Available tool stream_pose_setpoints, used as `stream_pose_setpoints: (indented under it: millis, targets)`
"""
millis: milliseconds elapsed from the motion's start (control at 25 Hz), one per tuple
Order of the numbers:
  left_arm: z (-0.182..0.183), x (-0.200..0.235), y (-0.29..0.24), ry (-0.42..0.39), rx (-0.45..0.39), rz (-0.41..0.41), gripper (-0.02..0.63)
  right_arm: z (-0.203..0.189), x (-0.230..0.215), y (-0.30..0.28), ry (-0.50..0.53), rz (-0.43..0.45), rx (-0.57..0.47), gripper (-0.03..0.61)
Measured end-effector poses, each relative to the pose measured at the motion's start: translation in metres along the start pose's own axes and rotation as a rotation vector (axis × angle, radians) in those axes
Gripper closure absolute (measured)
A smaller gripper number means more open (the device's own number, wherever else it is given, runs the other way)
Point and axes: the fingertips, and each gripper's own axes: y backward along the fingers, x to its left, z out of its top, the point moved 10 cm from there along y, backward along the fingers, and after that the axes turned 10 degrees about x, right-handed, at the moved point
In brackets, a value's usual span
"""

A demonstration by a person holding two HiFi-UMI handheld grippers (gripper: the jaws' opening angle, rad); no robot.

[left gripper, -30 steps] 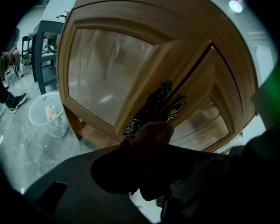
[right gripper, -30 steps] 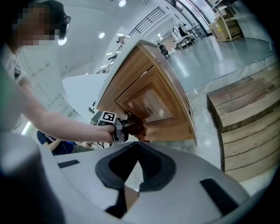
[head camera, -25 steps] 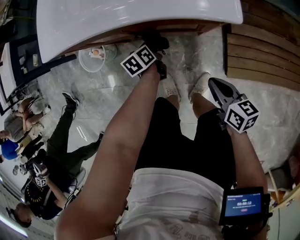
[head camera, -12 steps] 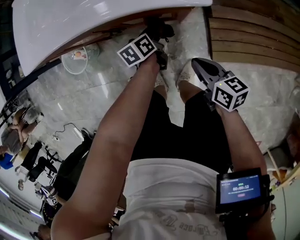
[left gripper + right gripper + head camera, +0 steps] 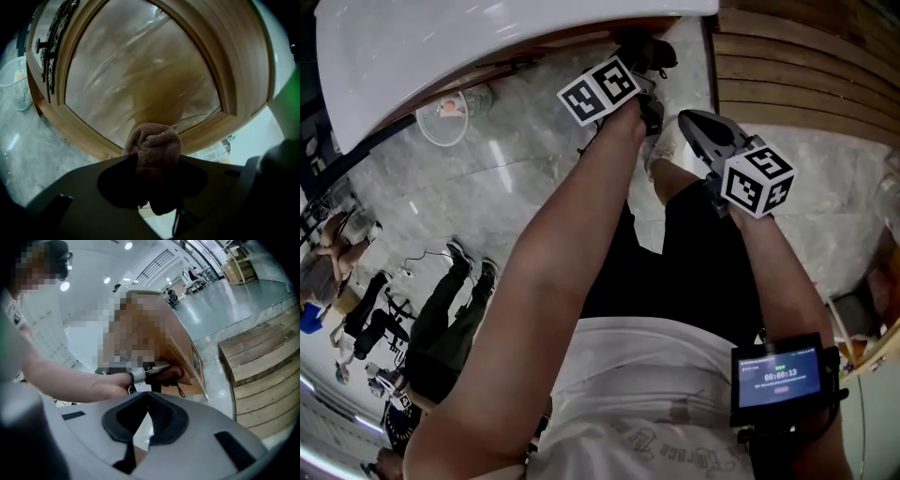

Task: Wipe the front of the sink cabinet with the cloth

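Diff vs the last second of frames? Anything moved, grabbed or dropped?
The left tool slid to the person's right along the cabinet front below the sink, taking the brown cloth with it. Nothing was grabbed or released. Unchanged: the left tool remains clamped on the cloth, and the right tool is shut and empty beside the right leg.

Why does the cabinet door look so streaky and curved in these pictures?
Left gripper view: the wide lens bows the door frame, its panel is streaked with blur and reflections, while the cloth is sharp. Head view: the sink glares white.
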Motion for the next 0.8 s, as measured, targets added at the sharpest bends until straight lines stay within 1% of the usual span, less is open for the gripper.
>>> stream_pose_setpoints:
  millis: [80,240,280,440,520,640,800]
  targets:
    - [-0.002,0.000,-0.007,0.006,0.017,-0.014,0.436,0.000,-0.003,-0.002,-0.003,0.000,0.009,0.565]
    - [-0.010,-0.004,-0.020,0.019,0.068,-0.088,0.436,0.000,-0.008,-0.002,0.011,-0.006,0.028,0.566]
    - [-0.011,-0.005,-0.023,0.015,0.075,-0.094,0.436,0.002,-0.010,-0.001,0.015,-0.005,0.032,0.565]
    - [0.001,0.007,-0.038,0.004,0.065,-0.046,0.437,0.018,-0.032,-0.010,0.018,0.015,0.050,0.565]
    - [0.009,0.014,-0.031,-0.001,0.051,-0.030,0.437,0.023,-0.030,-0.014,0.024,0.017,0.051,0.565]
    - [0.016,0.023,-0.010,-0.018,0.044,-0.016,0.437,0.023,-0.013,-0.018,0.019,0.017,0.042,0.565]
    - [0.018,0.039,-0.013,-0.017,0.054,0.021,0.437,0.020,-0.022,-0.026,0.004,0.033,0.056,0.565]
